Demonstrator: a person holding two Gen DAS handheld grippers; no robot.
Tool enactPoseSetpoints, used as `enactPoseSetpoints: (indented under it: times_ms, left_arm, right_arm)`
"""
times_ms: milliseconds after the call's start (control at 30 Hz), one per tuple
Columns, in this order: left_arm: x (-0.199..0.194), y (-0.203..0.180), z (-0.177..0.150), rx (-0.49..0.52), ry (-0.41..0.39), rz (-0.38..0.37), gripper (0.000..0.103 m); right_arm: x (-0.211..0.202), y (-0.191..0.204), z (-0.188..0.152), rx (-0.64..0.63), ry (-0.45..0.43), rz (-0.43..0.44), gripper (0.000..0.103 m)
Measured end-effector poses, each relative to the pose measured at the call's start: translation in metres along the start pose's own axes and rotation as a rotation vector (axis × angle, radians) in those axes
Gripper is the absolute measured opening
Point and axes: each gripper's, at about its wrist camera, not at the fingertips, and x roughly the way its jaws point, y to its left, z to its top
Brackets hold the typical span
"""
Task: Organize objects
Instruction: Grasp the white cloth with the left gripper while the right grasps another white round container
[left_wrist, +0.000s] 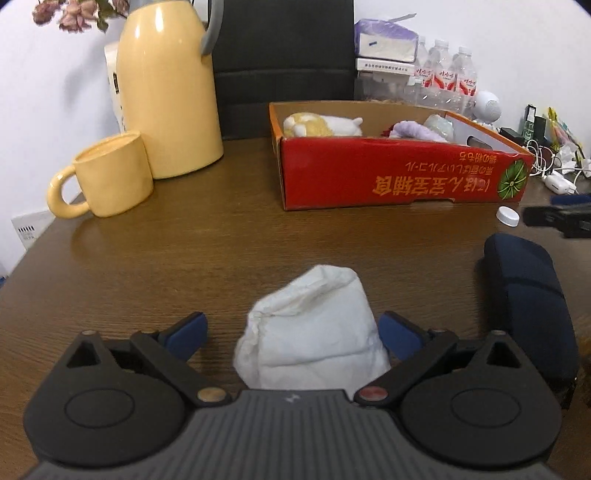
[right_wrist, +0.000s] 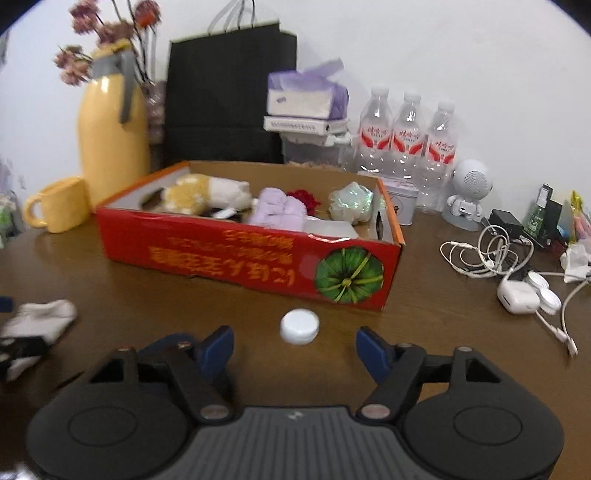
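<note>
A folded white sock (left_wrist: 314, 332) lies on the brown table between the fingers of my left gripper (left_wrist: 291, 332), which is open around it; its right pad (left_wrist: 397, 330) looks close to or touching the cloth. A dark blue rolled item (left_wrist: 528, 299) lies to the right. A red cardboard box (left_wrist: 399, 177) holds plush toys and small soft items. My right gripper (right_wrist: 295, 347) is open, just short of a small white round cap (right_wrist: 299, 326) in front of the box (right_wrist: 240, 258). The sock also shows at the far left of the right wrist view (right_wrist: 40, 317).
A yellow jug (left_wrist: 166, 88) and a yellow mug (left_wrist: 110, 177) stand at the back left. A black bag (right_wrist: 229, 96), tissue packs, water bottles (right_wrist: 406, 140), a white robot speaker (right_wrist: 469, 192), and cables with chargers (right_wrist: 517, 288) crowd the back and right.
</note>
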Motion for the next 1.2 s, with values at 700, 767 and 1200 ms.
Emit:
enactPoseSetpoints:
  times_ms: [700, 767, 1200]
  left_arm:
    - [-0.128, -0.031, -0.028, -0.037, -0.180, -0.164, 0.040]
    - [-0.147, -0.039, -0.034, -0.019, -0.198, -0.186, 0.041]
    - [-0.187, -0.050, -0.017, 0.092, -0.338, -0.271, 0.041]
  right_arm:
    - [-0.107, 0.034, -0.029, -0.018, -0.113, 0.075, 0.027]
    - [-0.139, 0.044, -0.041, -0.016, -0.138, 0.104, 0.027]
    - [-0.247, 0.050, -0.053, 0.004, -0.276, 0.136, 0.027]
